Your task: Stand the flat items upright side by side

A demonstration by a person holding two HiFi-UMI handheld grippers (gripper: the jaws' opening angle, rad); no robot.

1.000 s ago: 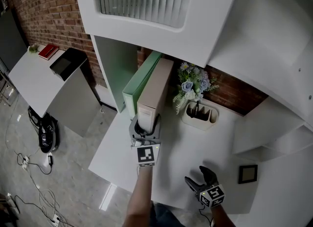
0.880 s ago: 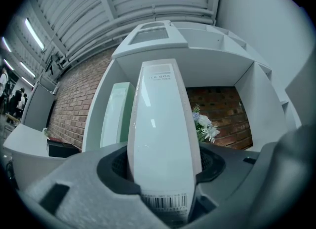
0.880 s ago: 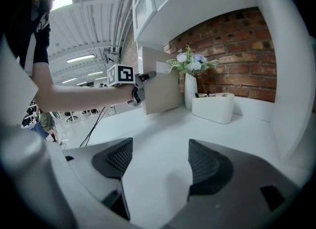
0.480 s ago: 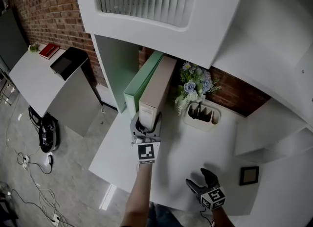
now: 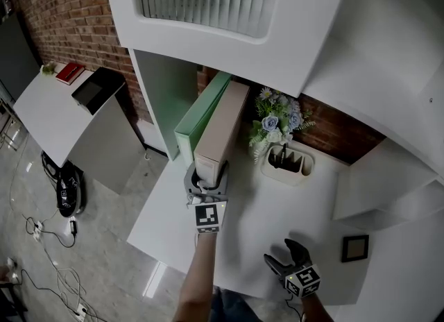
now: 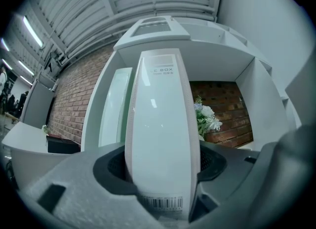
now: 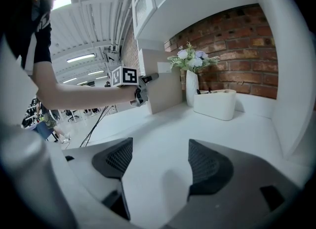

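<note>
A tall beige box (image 5: 220, 130) stands upright on the white desk (image 5: 253, 220), side by side with a pale green box (image 5: 201, 114) that leans against the alcove's left wall. My left gripper (image 5: 207, 175) holds the beige box's near lower end; in the left gripper view both pads lie against the beige box (image 6: 163, 139). These jaws have just been opening a little, with the box still between them. The green box (image 6: 116, 109) shows to its left. My right gripper (image 5: 284, 255) rests open and empty near the desk's front edge, its pads apart over bare desk (image 7: 160, 161).
A vase of flowers (image 5: 274, 123) and a white holder (image 5: 286, 164) stand right of the boxes, by the brick wall. A small dark picture frame (image 5: 354, 248) lies at the right. Shelves overhang the alcove. The floor with cables lies to the left.
</note>
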